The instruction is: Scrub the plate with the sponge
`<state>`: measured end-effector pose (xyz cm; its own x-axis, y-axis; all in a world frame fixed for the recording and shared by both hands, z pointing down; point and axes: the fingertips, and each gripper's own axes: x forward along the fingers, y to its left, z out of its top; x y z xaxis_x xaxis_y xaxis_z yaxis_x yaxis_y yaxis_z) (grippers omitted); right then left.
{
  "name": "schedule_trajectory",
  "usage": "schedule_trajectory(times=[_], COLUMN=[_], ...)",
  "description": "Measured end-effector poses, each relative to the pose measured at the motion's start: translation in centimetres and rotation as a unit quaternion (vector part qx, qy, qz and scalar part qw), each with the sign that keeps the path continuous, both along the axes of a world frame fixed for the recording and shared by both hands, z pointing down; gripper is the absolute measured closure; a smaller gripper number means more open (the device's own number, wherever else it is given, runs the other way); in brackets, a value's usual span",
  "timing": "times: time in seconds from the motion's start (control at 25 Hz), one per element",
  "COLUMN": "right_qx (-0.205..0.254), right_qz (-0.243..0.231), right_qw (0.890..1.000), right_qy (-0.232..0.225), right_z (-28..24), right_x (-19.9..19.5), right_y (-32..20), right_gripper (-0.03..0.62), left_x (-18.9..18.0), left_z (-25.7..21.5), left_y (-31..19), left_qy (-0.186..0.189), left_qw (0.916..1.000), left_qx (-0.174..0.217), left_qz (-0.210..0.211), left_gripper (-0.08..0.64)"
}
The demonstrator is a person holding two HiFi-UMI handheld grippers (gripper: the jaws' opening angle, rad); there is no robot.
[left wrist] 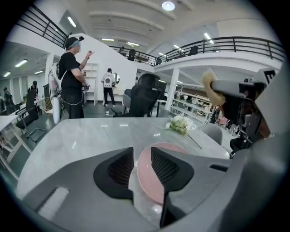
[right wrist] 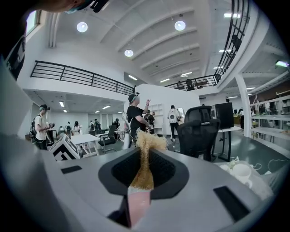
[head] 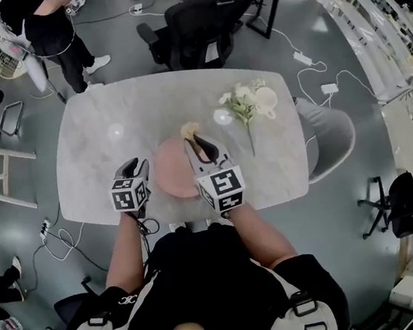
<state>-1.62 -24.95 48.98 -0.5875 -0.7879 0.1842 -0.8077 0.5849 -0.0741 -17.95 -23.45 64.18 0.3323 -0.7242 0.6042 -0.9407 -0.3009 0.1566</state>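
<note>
Scrubbing appears not yet begun: right gripper (head: 195, 141), clamped on the sponge (head: 189, 130), hangs over the plate (head: 173, 168) at the near edge of the table (head: 93, 152), left gripper (head: 138, 163) stands released at its left rim; next, the sponge must be lowered into contact.

Pale marble-look counter (head: 93, 156) with rounded corners, bearing toward its far right a spray of white flowers (head: 241, 105) just beside a white cup (head: 267, 101). Black office chair (head: 201, 27) drawn up at the far edge, grey shell chair (head: 330, 134) at the right end. On the grey floor (head: 387, 176) beyond, a standing person (head: 51, 26) in dark clothes at far left, a white power strip (head: 302, 57) with trailing cables, and shelving (head: 374, 13) along the right.
</note>
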Motion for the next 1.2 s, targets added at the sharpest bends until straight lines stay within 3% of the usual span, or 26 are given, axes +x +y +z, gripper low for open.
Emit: schedule_trajectory(times=[0.4,0.8,0.88,0.96,1.08,1.2], right_qx=[-0.053,-0.069,-0.068,-0.067,-0.062,-0.056], right_qz=[0.063,0.091,0.091,0.09,0.087,0.08], right_qw=[0.996,0.993,0.993,0.993,0.993,0.994], right_qy=[0.033,0.042,0.044,0.044,0.042,0.041], right_z=[4.4,5.8,5.8,5.6,5.2,4.9], right_x=[4.5,7.0,7.2,7.4,7.3,6.9], right_y=[1.4,2.7,2.8,3.0,3.0,2.8], right_gripper=[0.538,0.538,0.538,0.538,0.538,0.538], left_x=[1.3,1.9,1.9,1.8,1.5,1.5], left_z=[9.9,14.7,14.9,15.0,14.4,13.4], left_y=[0.5,1.2,1.4,1.6,1.5,1.3], left_qy=[0.005,-0.013,-0.018,-0.002,0.051,0.071], left_qw=[0.9924,0.9812,0.9788,0.9767,0.9735,0.9742], left_qx=[-0.121,-0.192,-0.204,-0.214,-0.217,-0.208], left_qz=[0.02,0.013,0.005,-0.016,-0.05,-0.052], left_gripper=[0.436,0.437,0.489,0.501,0.536,0.543])
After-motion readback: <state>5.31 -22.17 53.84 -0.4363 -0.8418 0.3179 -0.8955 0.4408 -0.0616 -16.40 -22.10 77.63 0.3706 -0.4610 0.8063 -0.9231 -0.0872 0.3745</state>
